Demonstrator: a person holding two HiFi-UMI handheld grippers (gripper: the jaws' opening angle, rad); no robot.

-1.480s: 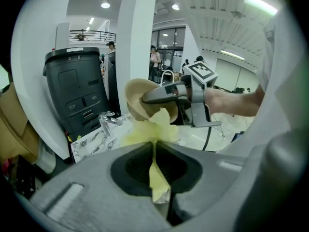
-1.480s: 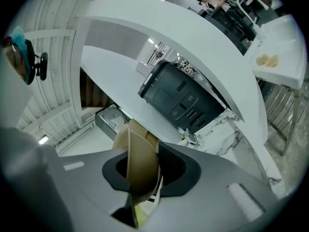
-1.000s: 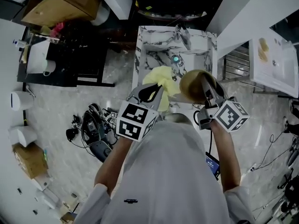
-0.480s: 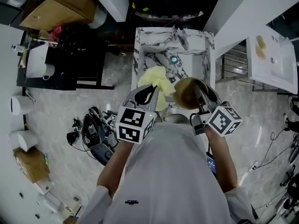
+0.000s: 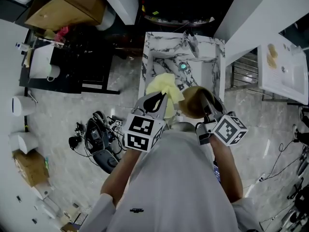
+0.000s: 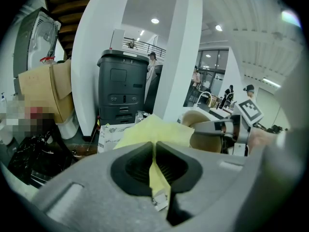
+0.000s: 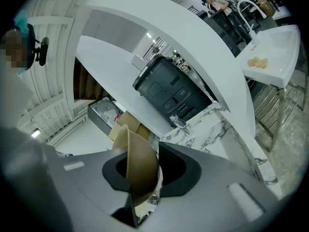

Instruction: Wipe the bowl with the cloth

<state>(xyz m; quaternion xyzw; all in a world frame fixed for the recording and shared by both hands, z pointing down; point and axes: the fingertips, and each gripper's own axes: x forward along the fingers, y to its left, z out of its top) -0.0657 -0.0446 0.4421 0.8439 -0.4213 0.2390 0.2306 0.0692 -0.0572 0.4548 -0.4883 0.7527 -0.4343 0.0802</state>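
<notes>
A pale yellow cloth hangs from my left gripper, whose jaws are shut on a fold of it. My right gripper is shut on the rim of a tan bowl, held on edge in the air just right of the cloth. In the right gripper view the bowl stands upright between the jaws. From the left gripper view the bowl and the right gripper show beyond the cloth. Both are held above the small marble-patterned table.
A small teal-lit object and a metal piece lie on the marble table. A white counter with food pieces stands right. A dark cabinet and cardboard boxes are left. Cables and gear lie on the floor.
Both grippers have drawn closer together, the bowl shifting left and nearer toward the cloth. The grips on cloth and bowl stay the same.
</notes>
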